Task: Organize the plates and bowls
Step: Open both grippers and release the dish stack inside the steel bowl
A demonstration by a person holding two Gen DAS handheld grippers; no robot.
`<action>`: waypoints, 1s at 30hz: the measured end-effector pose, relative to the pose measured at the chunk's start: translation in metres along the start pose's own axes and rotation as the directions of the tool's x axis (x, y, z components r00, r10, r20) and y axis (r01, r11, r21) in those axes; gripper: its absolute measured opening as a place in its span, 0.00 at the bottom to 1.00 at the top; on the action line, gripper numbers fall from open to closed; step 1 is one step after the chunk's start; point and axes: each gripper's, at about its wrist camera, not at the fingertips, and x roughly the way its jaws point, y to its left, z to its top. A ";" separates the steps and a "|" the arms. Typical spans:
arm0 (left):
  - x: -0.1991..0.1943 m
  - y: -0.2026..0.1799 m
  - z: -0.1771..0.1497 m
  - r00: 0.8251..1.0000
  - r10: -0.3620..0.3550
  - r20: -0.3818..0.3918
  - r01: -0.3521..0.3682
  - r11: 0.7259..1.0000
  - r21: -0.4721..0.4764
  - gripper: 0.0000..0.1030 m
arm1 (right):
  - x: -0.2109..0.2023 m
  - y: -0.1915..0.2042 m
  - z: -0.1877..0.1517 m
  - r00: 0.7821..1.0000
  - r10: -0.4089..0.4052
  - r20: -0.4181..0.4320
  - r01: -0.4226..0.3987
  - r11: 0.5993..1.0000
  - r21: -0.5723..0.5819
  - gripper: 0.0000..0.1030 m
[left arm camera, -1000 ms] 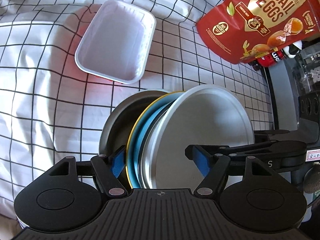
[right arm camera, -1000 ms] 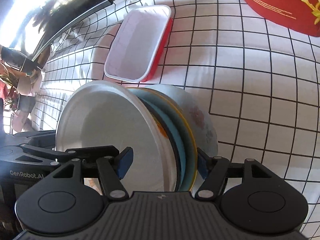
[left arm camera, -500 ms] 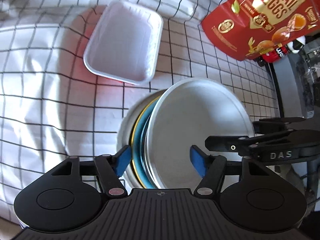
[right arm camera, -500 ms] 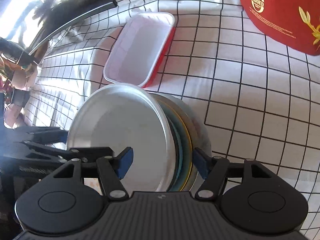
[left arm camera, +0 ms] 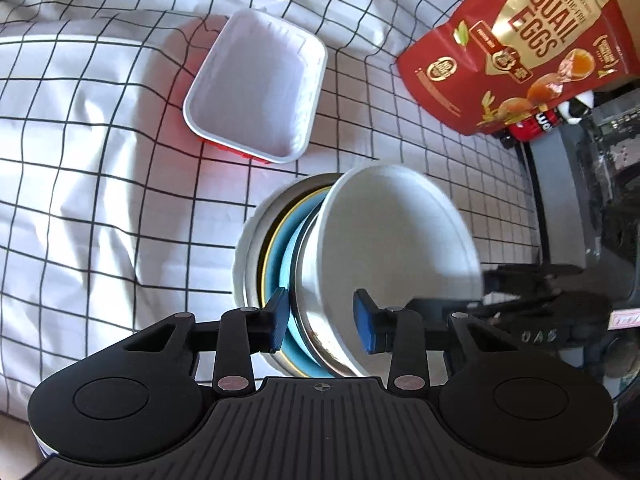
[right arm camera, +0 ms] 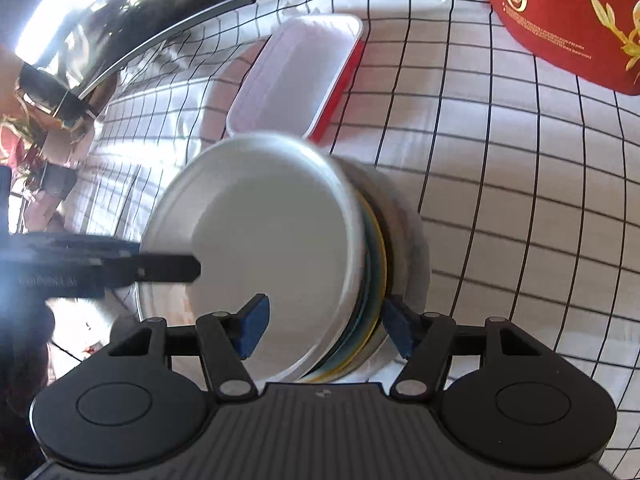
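step in hand, as i read it: both tools handling the nested stack of dishes standing on edge on the white black-grid cloth, lower centre of both views. stack = pale outer bowl, yellow-rimmed blue plate, steel dish, and a round white-faced metal plate in front.

left tool: jaws have just been closing, now about half width, straddling the steel dish and white plate edge. left pad looks to touch the blue/steel rims; right pad sits against the white plate face. looks like a grip on the front plates, but motion blur there, so contact is my read, not certain.

right tool: mid-width, clamped across the whole stack, one pad on the white plate face, other on the outer bowl's back.

next move probably calls for peeling the front plate off or laying the stack flat; needs right tool to hold firm so the rest doesn't topple.

white rectangular tray with red base sits upper centre, apart from the stack. red quail eggs pouch upper right.
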 end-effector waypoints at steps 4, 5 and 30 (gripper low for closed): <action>-0.006 -0.002 -0.005 1.000 0.003 0.013 -0.003 1.000 -0.005 0.35 | -0.011 -0.001 -0.005 0.999 0.021 0.042 -0.020 1.000 -0.015 0.61; -0.007 -0.001 -0.006 1.000 0.008 0.017 -0.008 1.000 -0.006 0.33 | -0.016 0.001 -0.006 0.997 0.017 0.071 -0.015 1.000 -0.025 0.61; 0.000 0.015 -0.033 0.995 -0.047 0.087 0.062 0.982 -0.177 0.32 | -0.022 0.007 0.000 0.976 0.063 0.210 -0.057 0.998 -0.036 0.51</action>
